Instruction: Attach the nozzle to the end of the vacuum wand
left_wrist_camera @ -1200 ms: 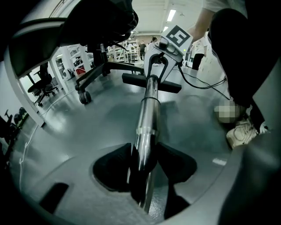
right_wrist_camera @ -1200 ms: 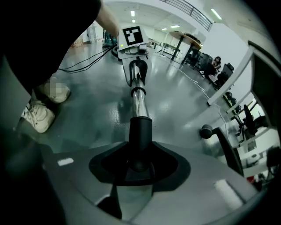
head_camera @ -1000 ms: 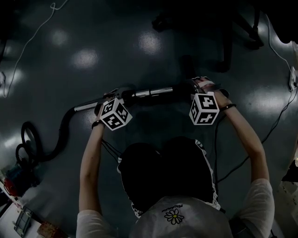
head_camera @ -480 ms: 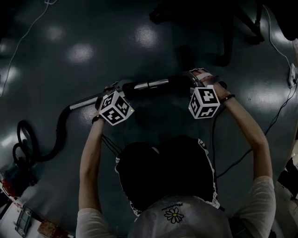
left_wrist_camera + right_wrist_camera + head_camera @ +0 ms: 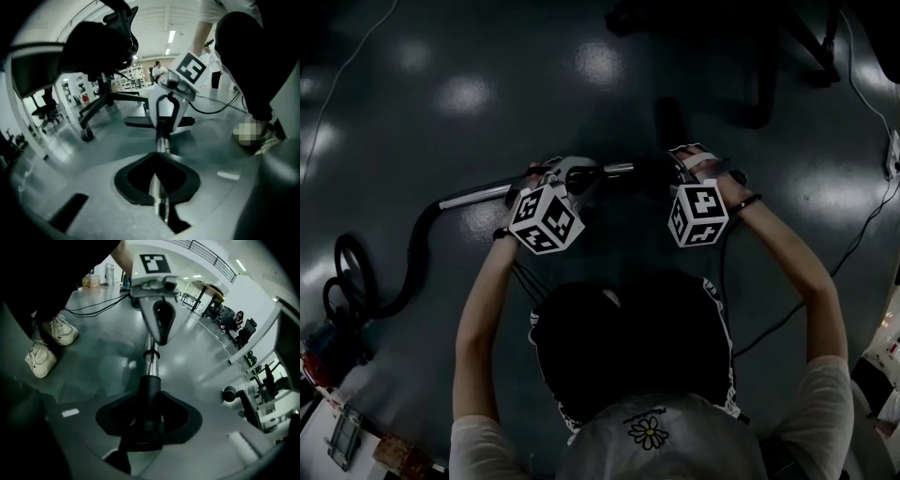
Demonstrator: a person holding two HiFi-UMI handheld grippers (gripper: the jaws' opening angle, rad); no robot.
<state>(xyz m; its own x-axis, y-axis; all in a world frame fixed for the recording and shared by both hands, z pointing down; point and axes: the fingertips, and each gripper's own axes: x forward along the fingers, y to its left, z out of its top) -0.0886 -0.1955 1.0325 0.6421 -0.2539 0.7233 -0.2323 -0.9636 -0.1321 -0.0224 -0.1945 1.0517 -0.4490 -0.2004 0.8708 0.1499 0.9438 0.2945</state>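
Nearest, the left gripper (image 5: pixel 157 194) has just been closing its jaws, which pinch the thin chrome wand (image 5: pixel 161 143). At the wand's far end the right gripper (image 5: pixel 146 430), jaws also just closing but wider, clasps the black nozzle (image 5: pixel 150 390), which is sleeved over the tube. This looks like the seating step. Next, push straight along the wand while the left gripper braces. Behind the wand a hose (image 5: pixel 417 248) trails across the floor (image 5: pixel 581 66).
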